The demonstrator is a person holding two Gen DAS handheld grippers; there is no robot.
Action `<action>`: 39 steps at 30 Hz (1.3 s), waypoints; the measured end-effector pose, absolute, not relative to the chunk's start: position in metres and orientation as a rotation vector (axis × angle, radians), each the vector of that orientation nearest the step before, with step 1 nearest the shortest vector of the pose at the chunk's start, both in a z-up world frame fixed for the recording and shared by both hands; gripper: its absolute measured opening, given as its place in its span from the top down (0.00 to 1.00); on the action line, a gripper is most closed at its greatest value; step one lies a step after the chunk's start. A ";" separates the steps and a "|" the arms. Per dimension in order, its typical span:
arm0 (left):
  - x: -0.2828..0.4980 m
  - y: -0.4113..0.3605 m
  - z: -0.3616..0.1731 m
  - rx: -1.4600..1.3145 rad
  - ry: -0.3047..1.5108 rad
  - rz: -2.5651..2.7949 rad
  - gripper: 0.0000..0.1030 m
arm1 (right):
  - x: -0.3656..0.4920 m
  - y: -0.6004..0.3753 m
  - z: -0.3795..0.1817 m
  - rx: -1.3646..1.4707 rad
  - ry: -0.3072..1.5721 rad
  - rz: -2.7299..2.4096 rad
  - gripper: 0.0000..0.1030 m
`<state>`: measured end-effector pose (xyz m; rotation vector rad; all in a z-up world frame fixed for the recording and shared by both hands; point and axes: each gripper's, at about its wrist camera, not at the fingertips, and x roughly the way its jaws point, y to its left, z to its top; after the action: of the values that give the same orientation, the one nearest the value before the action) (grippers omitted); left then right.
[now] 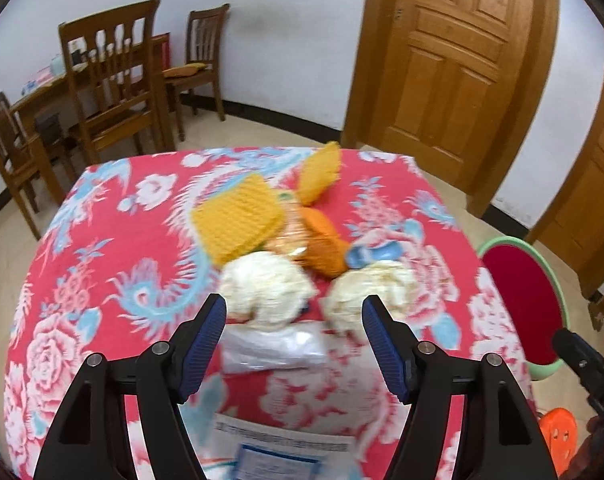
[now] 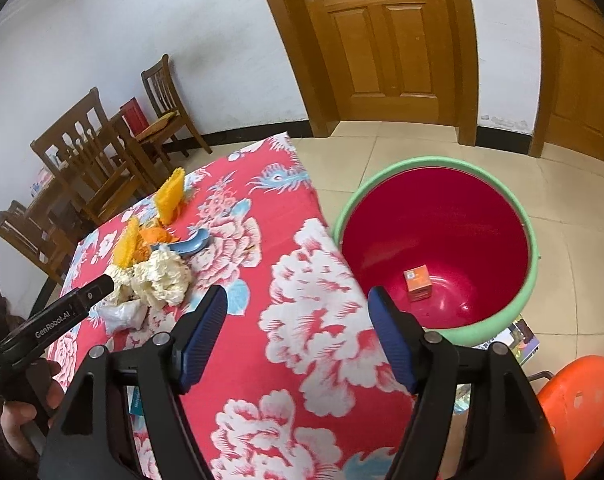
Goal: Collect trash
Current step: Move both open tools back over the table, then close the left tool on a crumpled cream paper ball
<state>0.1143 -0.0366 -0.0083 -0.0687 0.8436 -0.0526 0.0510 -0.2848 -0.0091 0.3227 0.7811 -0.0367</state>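
Looking down my left claw (image 1: 293, 340): jaws stand wide apart, pads pressing on nothing. White printed sheet (image 1: 281, 452) lies nearest, at the desk's front edge. Past it, a clear plastic bag (image 1: 273, 350) sits between the fingers, not touched as far as I can tell. Just beyond, two crumpled cream paper wads (image 1: 265, 284) lie side by side, with a small gap between. Behind them is a pile: orange peel-like scraps (image 1: 322, 248), a blue plastic piece (image 1: 372, 254), two yellow waffle-textured pieces (image 1: 237, 216), one lying flat, one propped up further back. Picture is blurred, so finer detail I can't tell. All of it rests on the desk (image 1: 101, 240), which is covered by a red floral cloth.

Right claw (image 2: 297, 338): also wide apart, empty, over the desk's right edge. Left gripper's black body shows at the left of this view, its tip near the wads. On the floor beside the desk stands a green-rimmed red bin (image 2: 434, 240), with one small orange box (image 2: 418, 282) inside at the bottom. Orange stool (image 2: 578, 408) is nearer, low right. Wooden chairs (image 2: 89, 160) and doors (image 2: 378, 40) are at the back.
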 end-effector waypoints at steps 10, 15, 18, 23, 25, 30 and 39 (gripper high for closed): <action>0.132 -0.012 -0.030 -0.091 0.897 -0.018 0.30 | 0.071 -0.255 -0.013 0.286 0.813 -0.019 0.28; 0.141 -0.009 -0.042 -0.120 0.920 -0.039 0.30 | 0.078 -0.244 -0.015 0.265 0.830 -0.014 0.28; 0.144 -0.007 -0.048 -0.140 0.928 -0.044 0.30 | 0.081 -0.240 -0.016 0.259 0.838 -0.013 0.28; 0.146 -0.002 -0.050 -0.174 0.913 -0.062 0.33 | 0.086 -0.235 -0.020 0.246 0.853 -0.017 0.28; 0.145 -0.001 -0.048 -0.178 0.901 -0.068 0.47 | 0.088 -0.233 -0.021 0.239 0.860 -0.017 0.28; 0.143 0.007 -0.045 -0.213 0.898 -0.079 0.67 | 0.092 -0.224 -0.022 0.222 0.865 -0.008 0.28; 0.133 0.023 -0.031 -0.239 0.859 -0.068 0.73 | 0.098 -0.209 -0.023 0.191 0.873 0.016 0.28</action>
<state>0.1328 0.0227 -0.0306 -0.2391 0.8590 -0.0682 0.0976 -0.2092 -0.0233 0.1912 0.8734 0.0162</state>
